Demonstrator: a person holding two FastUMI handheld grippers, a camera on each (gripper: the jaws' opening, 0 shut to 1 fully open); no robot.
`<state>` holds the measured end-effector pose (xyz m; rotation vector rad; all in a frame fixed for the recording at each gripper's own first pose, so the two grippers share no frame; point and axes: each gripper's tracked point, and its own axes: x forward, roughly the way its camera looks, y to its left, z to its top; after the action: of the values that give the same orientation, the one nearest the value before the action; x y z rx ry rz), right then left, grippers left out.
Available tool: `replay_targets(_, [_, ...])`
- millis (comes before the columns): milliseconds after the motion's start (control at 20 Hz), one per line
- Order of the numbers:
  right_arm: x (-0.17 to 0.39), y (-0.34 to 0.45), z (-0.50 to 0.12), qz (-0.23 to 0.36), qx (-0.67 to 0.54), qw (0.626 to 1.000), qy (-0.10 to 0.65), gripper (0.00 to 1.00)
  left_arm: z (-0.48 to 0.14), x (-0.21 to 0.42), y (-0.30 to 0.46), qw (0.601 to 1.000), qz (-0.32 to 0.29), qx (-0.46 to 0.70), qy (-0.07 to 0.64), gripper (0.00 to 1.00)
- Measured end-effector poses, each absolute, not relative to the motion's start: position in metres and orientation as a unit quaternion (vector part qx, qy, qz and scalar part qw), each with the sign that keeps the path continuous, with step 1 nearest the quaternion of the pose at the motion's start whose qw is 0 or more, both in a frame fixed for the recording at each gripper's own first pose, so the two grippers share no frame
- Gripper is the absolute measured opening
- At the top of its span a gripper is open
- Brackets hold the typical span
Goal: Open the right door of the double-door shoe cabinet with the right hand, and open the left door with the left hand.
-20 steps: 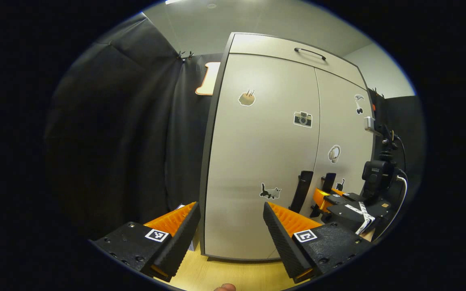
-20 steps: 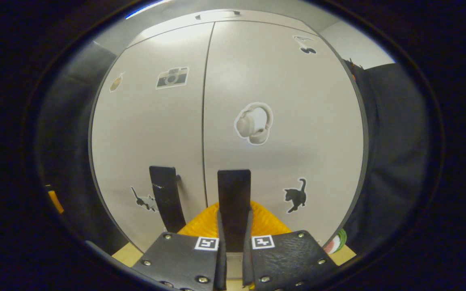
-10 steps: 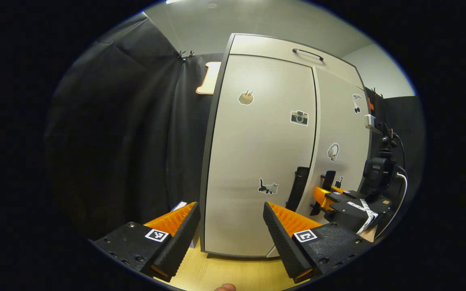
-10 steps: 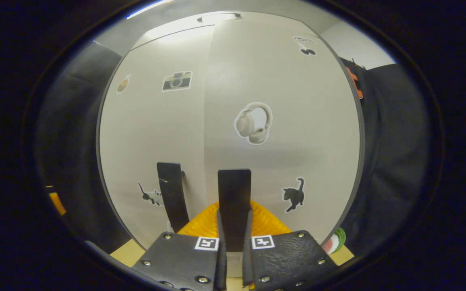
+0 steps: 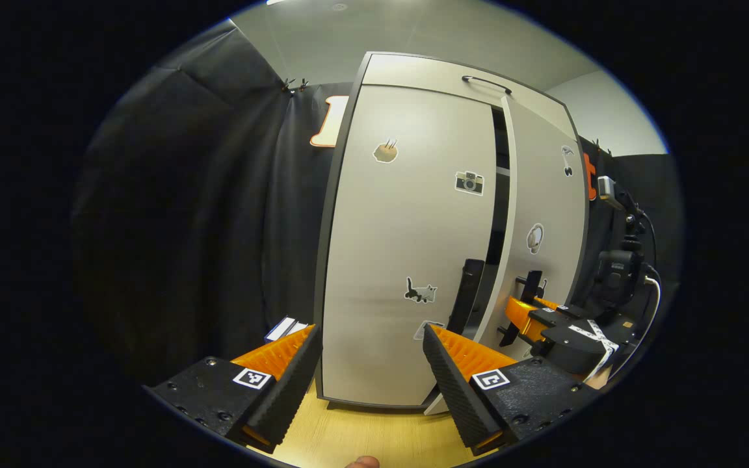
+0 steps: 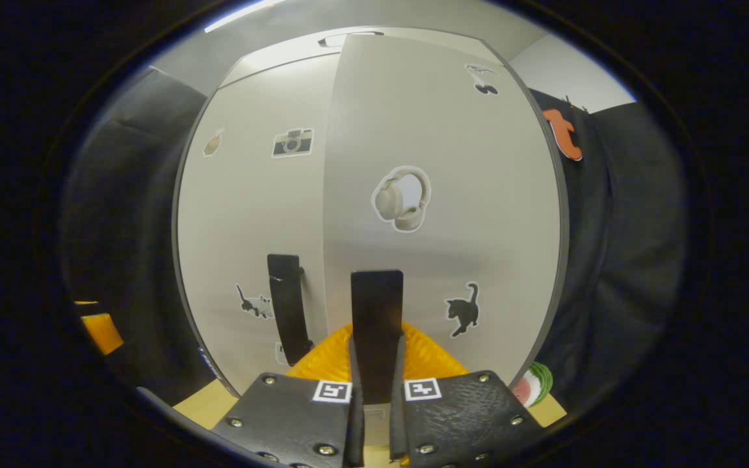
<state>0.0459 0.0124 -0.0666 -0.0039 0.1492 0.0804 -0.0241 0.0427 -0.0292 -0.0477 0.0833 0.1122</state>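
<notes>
Black upright handle (image 6: 376, 331) of ajar right door (image 6: 439, 195) sits clamped between right gripper (image 6: 374, 416) fingers.

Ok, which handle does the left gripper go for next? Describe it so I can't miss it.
Find the cabinet; its left door is shut and carries the camera sticker. The left handle is the black upright bar low on that door's inner edge, beside the grey cat sticker. It is free; the right handle is clamped in the right gripper.
</notes>
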Motion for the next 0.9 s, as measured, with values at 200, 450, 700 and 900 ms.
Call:
replay_targets(200, [0.035, 0.006, -0.065, 0.052, -0.002, 0.996, 0.075, 0.16, -0.033, -0.025, 0.031, 0.998, 0.045, -0.027, 0.047, 0.97])
replay_targets(450, [0.025, 0.0, -0.064, 0.063, -0.002, 0.995, 0.076, 0.15, -0.034, -0.027, 0.023, 0.998, 0.042, -0.02, 0.049, 0.96])
replay_targets(700, [0.018, -0.005, -0.062, 0.063, 0.005, 0.996, 0.07, 0.15, -0.037, -0.029, 0.019, 0.997, 0.046, -0.022, 0.051, 0.96])
replay_targets(900, [0.013, -0.009, -0.06, 0.064, 0.007, 0.996, 0.068, 0.15, -0.039, -0.028, 0.016, 0.997, 0.048, -0.026, 0.053, 0.96])
